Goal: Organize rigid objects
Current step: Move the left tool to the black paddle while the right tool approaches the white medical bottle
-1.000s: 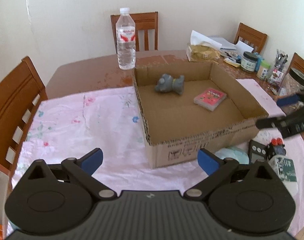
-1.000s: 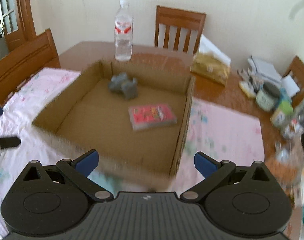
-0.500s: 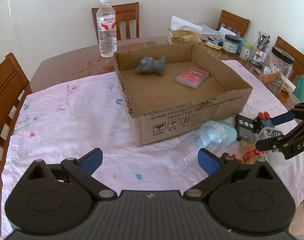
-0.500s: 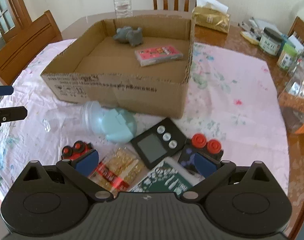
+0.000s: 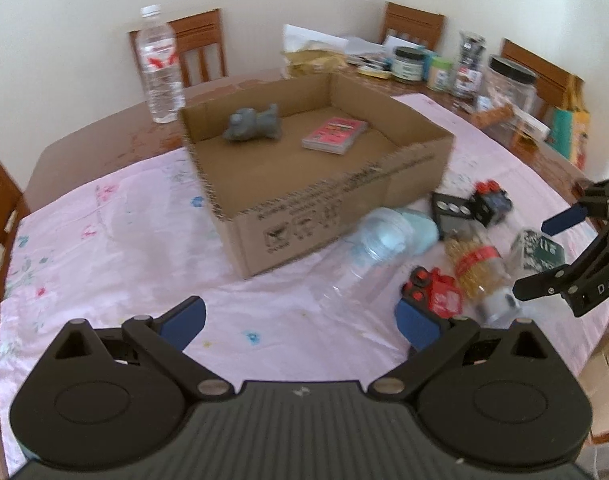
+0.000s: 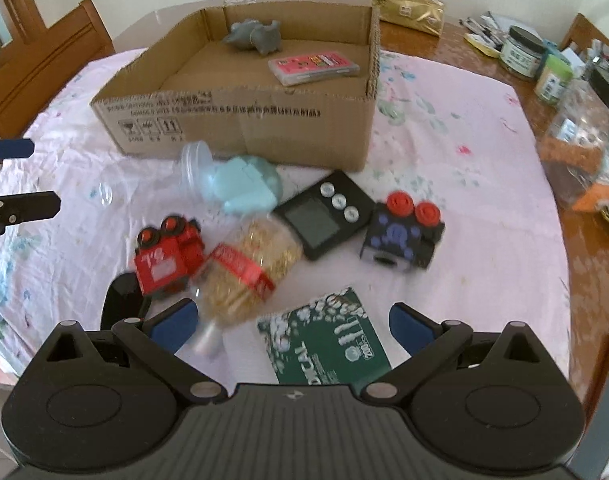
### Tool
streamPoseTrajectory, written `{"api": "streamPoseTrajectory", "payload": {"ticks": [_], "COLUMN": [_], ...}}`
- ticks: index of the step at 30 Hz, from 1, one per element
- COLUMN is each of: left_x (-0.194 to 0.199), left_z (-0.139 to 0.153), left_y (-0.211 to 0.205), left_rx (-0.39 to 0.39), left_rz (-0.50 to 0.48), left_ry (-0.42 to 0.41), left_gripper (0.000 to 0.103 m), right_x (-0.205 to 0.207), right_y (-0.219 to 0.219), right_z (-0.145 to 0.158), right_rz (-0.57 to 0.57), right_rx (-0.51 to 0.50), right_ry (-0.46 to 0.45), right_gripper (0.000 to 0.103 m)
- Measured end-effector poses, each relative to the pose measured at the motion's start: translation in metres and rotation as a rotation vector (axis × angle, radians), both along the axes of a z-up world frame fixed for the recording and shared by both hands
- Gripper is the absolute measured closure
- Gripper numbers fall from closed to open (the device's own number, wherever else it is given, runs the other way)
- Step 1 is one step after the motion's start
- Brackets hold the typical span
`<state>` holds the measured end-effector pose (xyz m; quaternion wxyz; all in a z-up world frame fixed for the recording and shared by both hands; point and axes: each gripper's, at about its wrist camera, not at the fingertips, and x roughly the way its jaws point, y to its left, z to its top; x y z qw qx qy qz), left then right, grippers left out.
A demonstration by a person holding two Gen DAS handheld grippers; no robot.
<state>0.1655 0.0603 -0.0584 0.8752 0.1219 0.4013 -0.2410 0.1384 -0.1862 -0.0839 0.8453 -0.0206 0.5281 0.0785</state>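
Note:
An open cardboard box (image 5: 316, 216) (image 6: 244, 128) holds a grey toy animal (image 5: 254, 124) and a pink card pack (image 5: 334, 135). In front of it lie a clear bottle with a pale blue cap (image 6: 240, 184), a black timer (image 6: 324, 214), a dark blue toy with red wheels (image 6: 402, 232), a red toy truck (image 6: 168, 254), a golden packet with a red band (image 6: 248, 264) and a green packet (image 6: 328, 344). My right gripper (image 6: 290, 324) hangs open and empty above the green packet. My left gripper (image 5: 300, 320) is open and empty over bare cloth, left of the pile.
A pink floral cloth (image 5: 104, 240) covers the wooden table. A water bottle (image 5: 160, 64) stands behind the box. Jars (image 5: 406, 64) and a gold tissue bag (image 6: 408, 10) crowd the back right. Wooden chairs ring the table. The table edge is close on the right.
Both grippers have drawn back from the box toward the near edge. The right one went from over the box to above the loose items. Both stayed open.

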Motion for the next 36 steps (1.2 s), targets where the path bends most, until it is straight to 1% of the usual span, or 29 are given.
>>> {"api": "streamPoseTrajectory", "payload": {"ticks": [6, 9, 12, 15, 17, 20, 23, 25, 27, 29, 36], "left_x": [-0.016, -0.022, -0.029, -0.035, -0.040, -0.048, -0.054, -0.057, -0.060, -0.062, -0.061], "left_z": [-0.008, -0.013, -0.017, -0.024, -0.031, -0.044, -0.054, -0.057, -0.060, -0.059, -0.057], "left_y": [-0.012, -0.020, -0.030, -0.042, -0.050, -0.063, -0.070, -0.069, -0.068, -0.062, -0.030], "left_rx": [0.005, 0.020, 0.027, 0.032, 0.029, 0.064, 0.084, 0.076, 0.110, 0.108, 0.129], "left_rz": [-0.088, -0.099, -0.090, -0.060, -0.056, -0.030, 0.005, 0.031, 0.064, 0.085, 0.167], "left_ry": [0.017, 0.032, 0.047, 0.081, 0.101, 0.118, 0.146, 0.157, 0.155, 0.153, 0.153], "left_gripper": [0.002, 0.002, 0.002, 0.002, 0.002, 0.002, 0.002, 0.002, 0.001, 0.001, 0.001], "right_x": [-0.031, -0.040, -0.044, -0.046, -0.047, -0.048, -0.048, -0.049, -0.050, -0.050, -0.053], "right_y": [0.013, 0.015, 0.014, 0.014, 0.013, 0.006, 0.005, 0.003, 0.003, 0.003, 0.002], "right_z": [-0.006, -0.012, -0.022, -0.032, -0.036, -0.038, -0.038, -0.039, -0.039, -0.039, -0.039], "right_rz": [-0.032, -0.050, -0.065, -0.052, -0.031, -0.019, 0.013, 0.025, 0.035, 0.037, 0.041], "right_rx": [-0.060, -0.074, -0.083, -0.101, -0.093, -0.057, -0.057, -0.054, -0.053, -0.053, -0.051], "right_ry": [0.010, 0.013, 0.017, 0.023, 0.023, 0.014, 0.003, -0.006, -0.012, -0.017, -0.035], "right_gripper": [0.000, 0.000, 0.000, 0.000, 0.000, 0.000, 0.000, 0.000, 0.000, 0.000, 0.000]}}
